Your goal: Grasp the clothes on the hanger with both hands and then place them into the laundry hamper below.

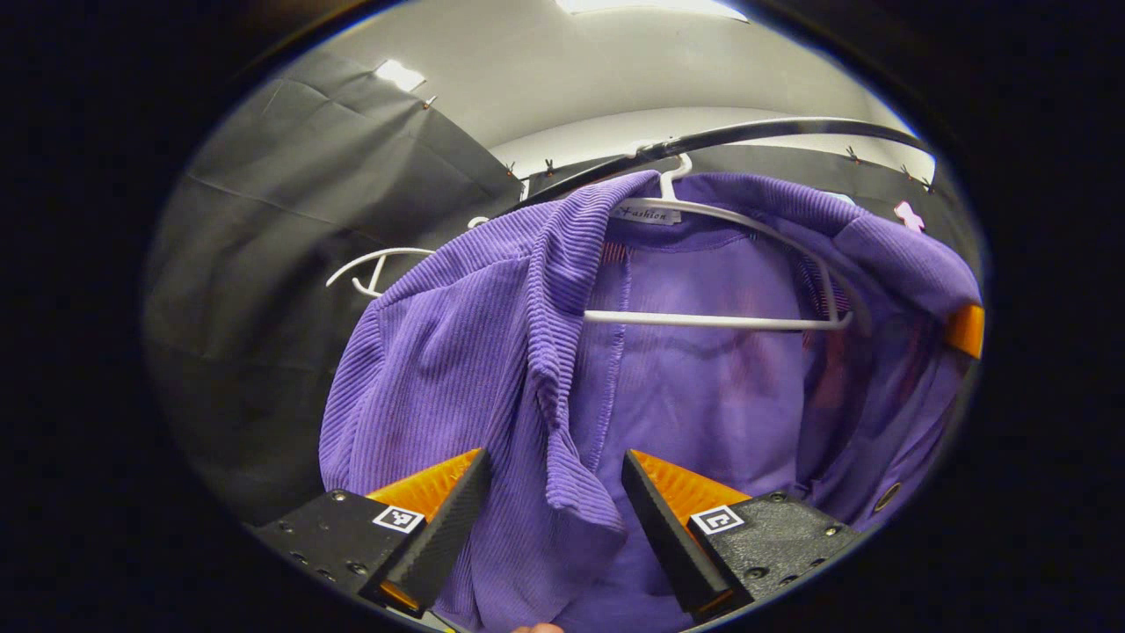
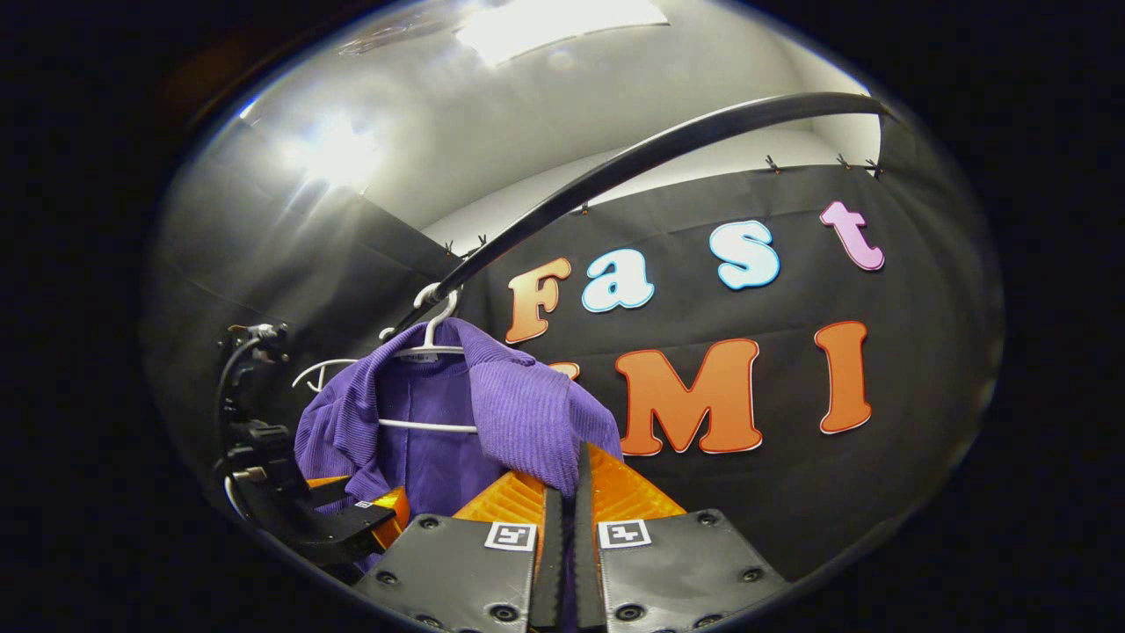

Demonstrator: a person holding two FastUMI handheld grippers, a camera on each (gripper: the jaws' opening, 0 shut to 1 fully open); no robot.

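Our right gripper (image 2: 562,501) pinches the purple cardigan (image 1: 492,352) at one shoulder while it hangs on a white hanger (image 1: 716,318); the left gripper (image 1: 554,492) gapes wide around its soft front edge (light, floppy, best gathered in folds).

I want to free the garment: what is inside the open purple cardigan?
Inside the purple cardigan sits a white hanger, its hook over the black rail. The hanger's shoulder ends are covered by fabric.

A staged recording booth rather than a home: black cloth walls (image 2: 791,492) are hanging clipped along their top edge, a bare dark rail (image 2: 650,156) is carrying white hangers (image 1: 703,318), and ceiling panel lights (image 2: 554,22) are glaring overhead.
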